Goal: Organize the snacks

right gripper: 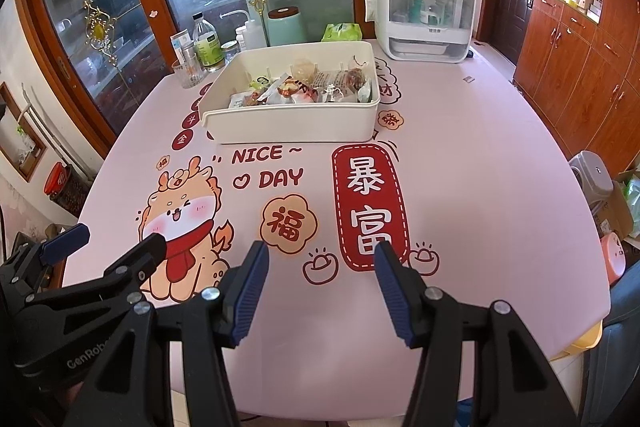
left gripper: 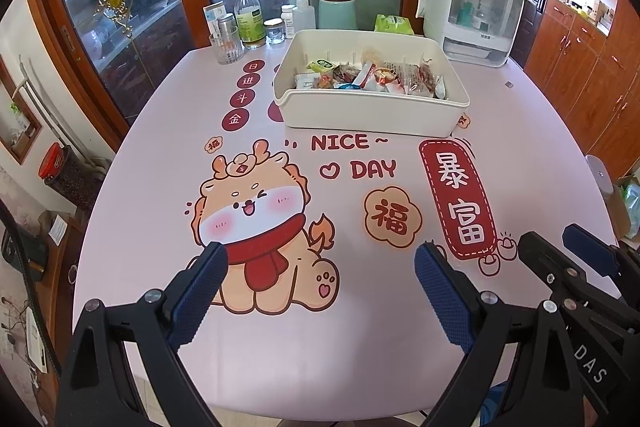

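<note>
A white plastic bin stands on the far half of the pink printed table. Inside it lie several wrapped snacks in a loose heap. My left gripper hovers over the near part of the table above the cartoon dragon print, open with nothing between its fingers. My right gripper is beside it to the right, also open and empty. Each gripper shows at the edge of the other's view: the right one, the left one. Both are well short of the bin.
Behind the bin stand a glass, bottles and jars, a teal canister, a green packet and a white covered appliance. Glass doors are behind the table, wooden cabinets to the right, and a stool past the right edge.
</note>
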